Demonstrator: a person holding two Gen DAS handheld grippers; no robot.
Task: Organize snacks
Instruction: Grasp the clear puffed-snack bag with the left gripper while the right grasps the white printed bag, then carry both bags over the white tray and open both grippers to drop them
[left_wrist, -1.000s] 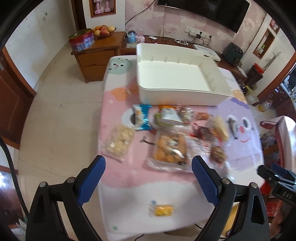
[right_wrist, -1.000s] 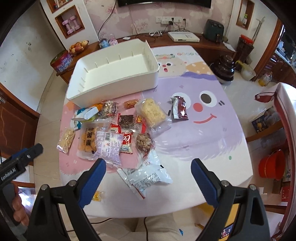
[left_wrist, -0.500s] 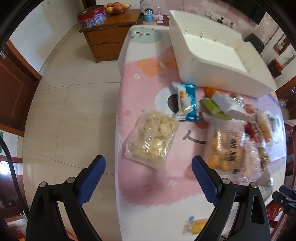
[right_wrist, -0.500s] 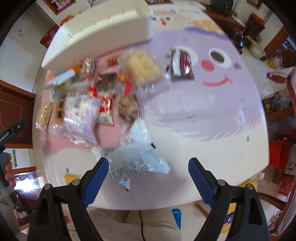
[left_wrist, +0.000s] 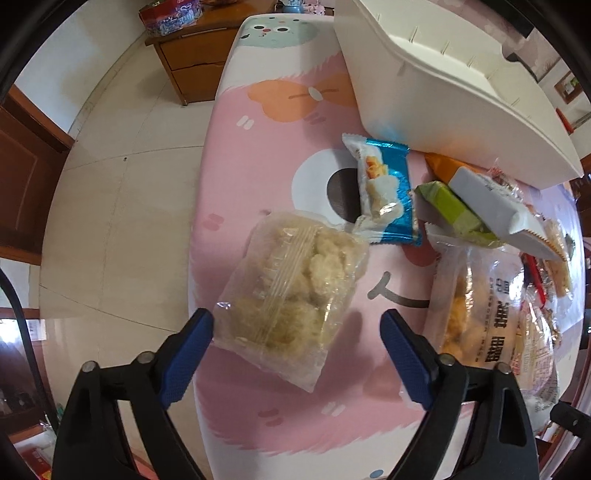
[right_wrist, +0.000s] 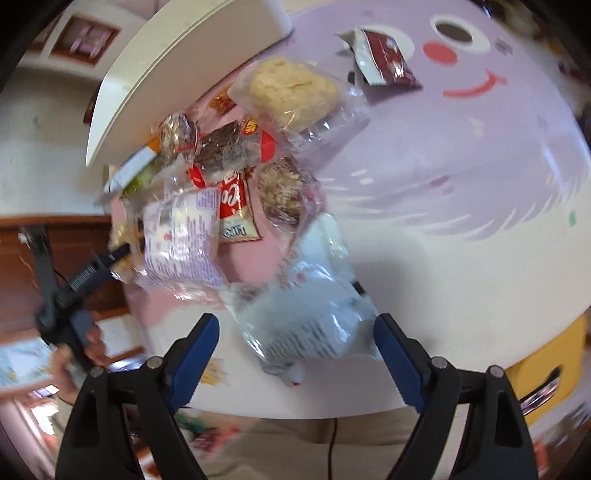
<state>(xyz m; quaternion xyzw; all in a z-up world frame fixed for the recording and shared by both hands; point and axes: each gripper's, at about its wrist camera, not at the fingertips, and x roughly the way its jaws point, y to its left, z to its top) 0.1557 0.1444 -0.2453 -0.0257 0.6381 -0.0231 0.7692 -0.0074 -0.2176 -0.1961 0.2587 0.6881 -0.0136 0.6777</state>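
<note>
Where tiles (left_wrist: 122, 206) end, a cartoon tablecloth (left_wrist: 280, 122) begins.

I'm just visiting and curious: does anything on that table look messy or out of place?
Yes. The snack packets lie heaped over one another beside the white bin, which looks empty where visible. Nothing appears torn or spilled.

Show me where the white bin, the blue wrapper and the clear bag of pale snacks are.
white bin (left_wrist: 436, 92), left wrist view, outer side wall
blue wrapper (left_wrist: 388, 192), left wrist view, middle
clear bag (left_wrist: 291, 291), left wrist view, middle
</note>
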